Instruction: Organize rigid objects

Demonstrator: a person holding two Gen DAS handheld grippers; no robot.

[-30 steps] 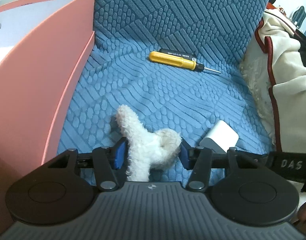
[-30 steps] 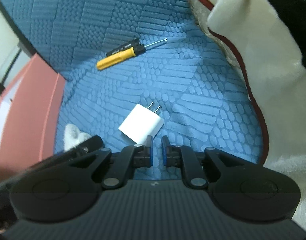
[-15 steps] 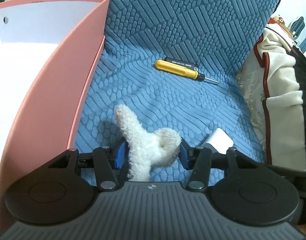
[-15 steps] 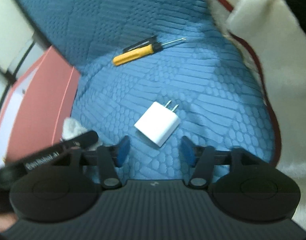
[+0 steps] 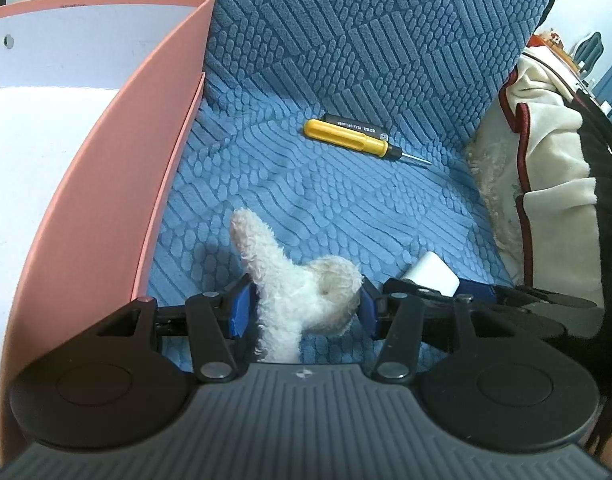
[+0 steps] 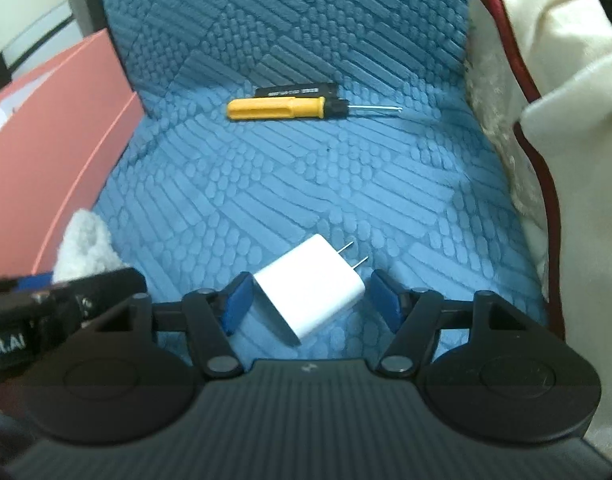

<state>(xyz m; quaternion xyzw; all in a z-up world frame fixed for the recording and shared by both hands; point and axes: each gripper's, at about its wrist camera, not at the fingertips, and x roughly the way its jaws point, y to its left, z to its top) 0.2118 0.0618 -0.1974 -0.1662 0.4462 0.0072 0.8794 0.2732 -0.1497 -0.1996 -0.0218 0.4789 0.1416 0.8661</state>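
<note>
My left gripper [image 5: 302,306] is shut on a white plush toy [image 5: 290,280], whose limb sticks up over the blue seat. A white plug charger [image 6: 310,290] lies flat on the seat with its prongs pointing away. My right gripper [image 6: 312,300] straddles it with its jaws closing. The left pad is at the charger's corner and the right pad stands a little apart. In the left wrist view the charger [image 5: 432,276] shows just right of the toy. A yellow-handled screwdriver [image 6: 282,108] lies at the back of the seat [image 5: 346,140].
A pink open box [image 5: 106,160] with a white inside stands left of the seat [image 6: 46,140]. A slim black item [image 6: 294,91] lies just behind the screwdriver. A cream garment with red trim [image 6: 566,100] is piled along the right side. The blue textured backrest [image 5: 366,32] rises behind.
The right gripper's jaws went from shut to apart, rolled, and came forward so the charger now lies between them. The left gripper keeps its grip on the plush toy and has barely moved.
</note>
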